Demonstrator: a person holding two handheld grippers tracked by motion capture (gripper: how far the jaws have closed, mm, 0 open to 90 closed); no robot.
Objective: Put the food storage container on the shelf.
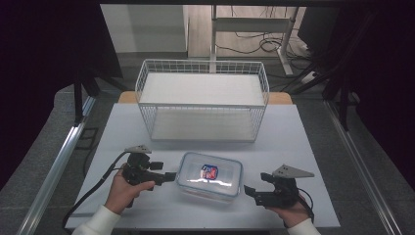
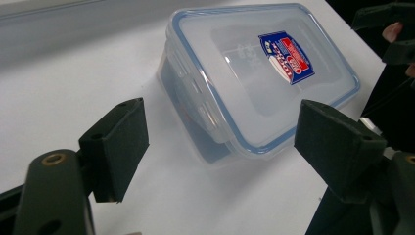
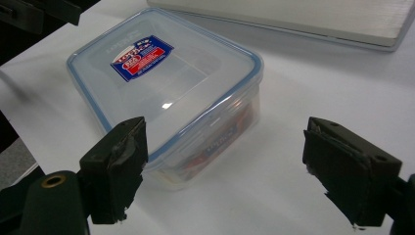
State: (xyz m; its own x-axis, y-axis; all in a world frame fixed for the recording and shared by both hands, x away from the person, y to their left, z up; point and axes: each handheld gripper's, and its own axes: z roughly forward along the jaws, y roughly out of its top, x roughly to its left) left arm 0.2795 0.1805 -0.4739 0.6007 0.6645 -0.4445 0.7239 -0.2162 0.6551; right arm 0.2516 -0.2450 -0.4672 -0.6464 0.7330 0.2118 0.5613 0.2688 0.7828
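Lying between both wide-open tongs, the box (image 1: 209, 175) runs left-right on the table (image 1: 303, 147), left tongs (image 1: 169, 176) nearer than right tongs (image 1: 250, 191).

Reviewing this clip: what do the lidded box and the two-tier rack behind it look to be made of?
The lidded box looks like clear, glossy plastic: the lid catches glare, you can see through the walls, and a blue seal line runs round the rim. The rack appears to be white-coated metal wire, going by its thin grid mesh walls; its two flat shelves look matte white, material unclear.
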